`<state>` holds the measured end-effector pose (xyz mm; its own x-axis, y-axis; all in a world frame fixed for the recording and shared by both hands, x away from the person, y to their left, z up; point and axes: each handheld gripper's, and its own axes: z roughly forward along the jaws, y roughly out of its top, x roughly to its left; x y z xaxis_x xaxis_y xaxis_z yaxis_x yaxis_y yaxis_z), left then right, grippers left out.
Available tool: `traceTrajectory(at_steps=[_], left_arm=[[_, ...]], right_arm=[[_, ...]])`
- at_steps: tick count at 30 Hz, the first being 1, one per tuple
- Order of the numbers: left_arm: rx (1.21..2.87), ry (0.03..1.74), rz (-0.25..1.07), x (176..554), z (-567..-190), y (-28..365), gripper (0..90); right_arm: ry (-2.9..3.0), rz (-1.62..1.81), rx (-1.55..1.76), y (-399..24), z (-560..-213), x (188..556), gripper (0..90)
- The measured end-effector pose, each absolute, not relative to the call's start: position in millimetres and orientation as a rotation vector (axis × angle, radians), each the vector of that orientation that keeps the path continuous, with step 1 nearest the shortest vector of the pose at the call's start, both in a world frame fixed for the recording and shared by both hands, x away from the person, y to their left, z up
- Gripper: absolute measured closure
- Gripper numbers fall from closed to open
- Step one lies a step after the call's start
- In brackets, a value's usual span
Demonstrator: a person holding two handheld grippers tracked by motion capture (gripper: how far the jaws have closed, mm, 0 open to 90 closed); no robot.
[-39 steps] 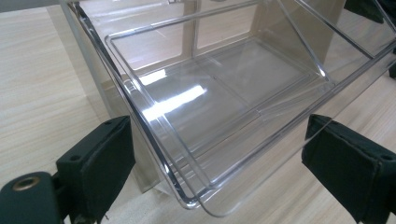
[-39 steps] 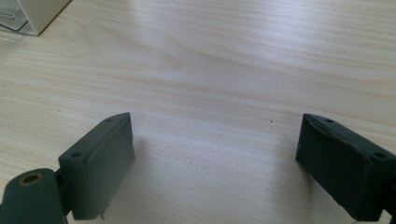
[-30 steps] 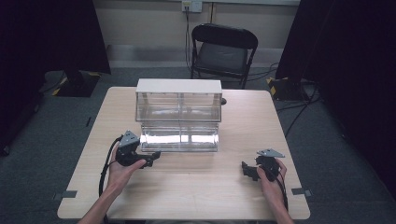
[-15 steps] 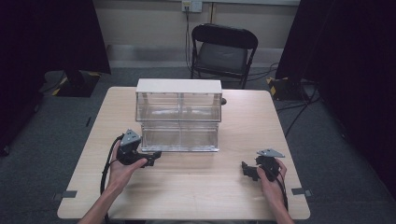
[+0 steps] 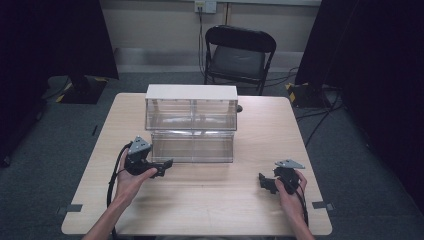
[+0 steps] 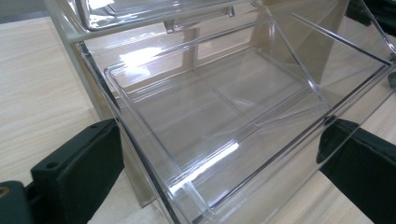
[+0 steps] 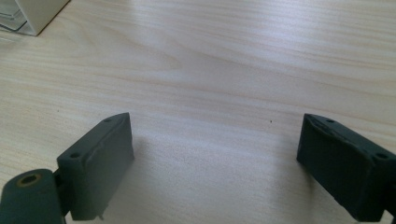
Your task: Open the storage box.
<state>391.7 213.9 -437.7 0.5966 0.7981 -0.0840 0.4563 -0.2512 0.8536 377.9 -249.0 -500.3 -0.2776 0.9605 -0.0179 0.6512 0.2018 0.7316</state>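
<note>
The left gripper (image 5: 162, 167) sits at the near left corner of the clear plastic drawer unit (image 5: 192, 127), its jaws having just been opening and now spread wide. In the left gripper view the lower drawer (image 6: 224, 126), pulled out toward the person, has its front left corner between the jaws, but neither pad presses on it. The drawer looks empty and very light, and it hangs well forward of the unit's frame.

That is where I see the risk. If the left gripper closes again off-centre on the thin transparent wall, the slick plastic may slip from the pads or the drawer may twist on its runners and jam. A push inward with the unit unbraced could slide the whole unit back across the table (image 5: 210, 200), since nothing holds it. A further pull might bring the drawer right out.

The right gripper (image 5: 267, 182) rests well apart near the table's right front edge, jaws wide and bare above the wood, too far off to steady anything quickly. The upper drawers appear closed.
</note>
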Motion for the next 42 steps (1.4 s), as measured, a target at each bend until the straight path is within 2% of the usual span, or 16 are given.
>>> traceTrajectory(at_steps=[20, 23, 36, 42], left_arm=[[1.893, 1.023, 0.463, 392.4, -435.7, 215.1, 4.1], [1.875, 1.039, 0.471, 391.8, -435.4, 216.0, 8.7], [1.861, 1.033, 0.490, 391.5, -433.4, 217.1, 8.0], [1.848, 1.018, 0.504, 391.3, -429.3, 216.9, 11.5]], right_arm=[[2.008, 0.858, 1.495, -249.0, -500.3, 377.8, 9.9], [2.007, 0.858, 1.495, -249.0, -500.3, 377.8, 9.8], [2.004, 0.853, 1.497, -248.9, -500.4, 378.0, 9.7], [2.004, 0.855, 1.497, -249.0, -500.4, 378.0, 9.7]])
